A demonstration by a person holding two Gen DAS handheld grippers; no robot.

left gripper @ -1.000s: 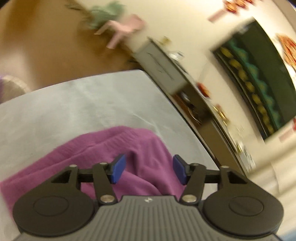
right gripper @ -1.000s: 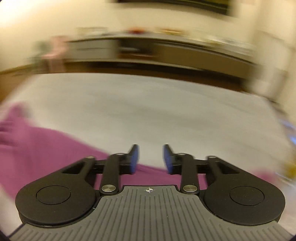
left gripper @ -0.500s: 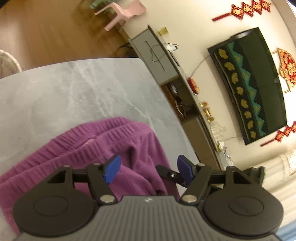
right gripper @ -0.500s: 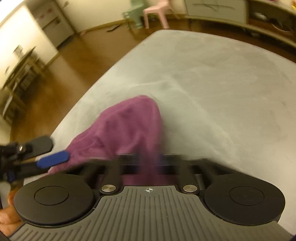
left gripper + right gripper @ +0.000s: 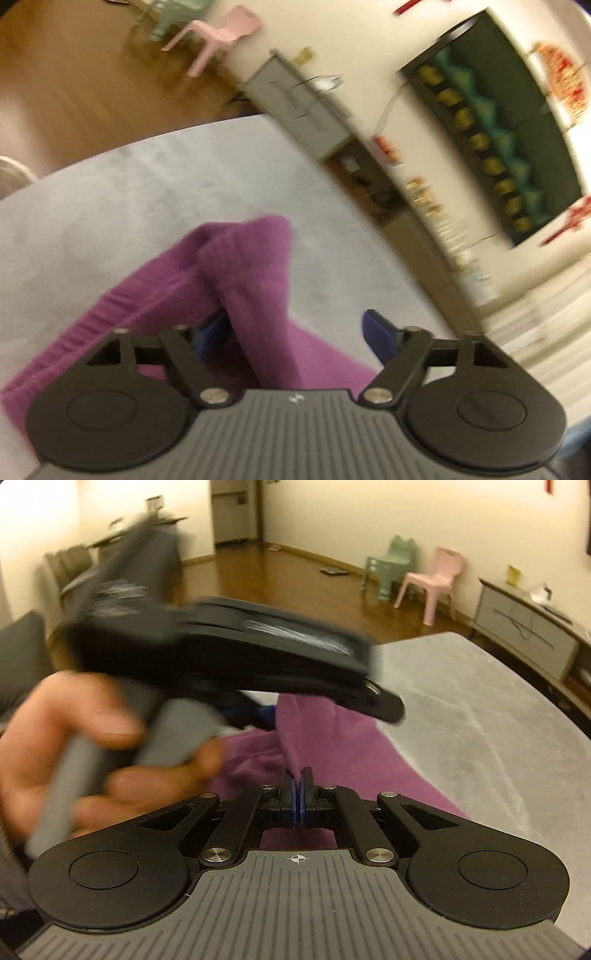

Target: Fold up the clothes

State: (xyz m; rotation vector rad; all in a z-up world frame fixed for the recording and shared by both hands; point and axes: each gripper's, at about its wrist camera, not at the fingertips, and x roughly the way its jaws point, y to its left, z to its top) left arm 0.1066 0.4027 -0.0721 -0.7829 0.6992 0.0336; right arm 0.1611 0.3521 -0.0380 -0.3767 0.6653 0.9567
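Your right tongs (image 5: pixel 297 794) are closed tight on a raised ridge of the purple knit garment (image 5: pixel 332 753), the blue pads pinching the fabric between them. The rest of the garment lies spread on the grey marbled counter (image 5: pixel 480 716), with the pinched fold standing up above it.

Your left tongs (image 5: pixel 295 328) are spread wide, with a hump of the same purple garment (image 5: pixel 255 266) rising between the two blue pads; one pad (image 5: pixel 212 330) sits against the cloth, the other is clear of it. In the right wrist view those left tongs (image 5: pixel 269 716) appear blurred just above and beyond the raised fold, and your left hand (image 5: pixel 74 746) is wrapped round the grey handle.

The garment's ribbed edge (image 5: pixel 103 314) runs toward the near left of the counter. Beyond the counter stand a pink child's chair (image 5: pixel 432 583) and a green one (image 5: pixel 388 572) on the wood floor.
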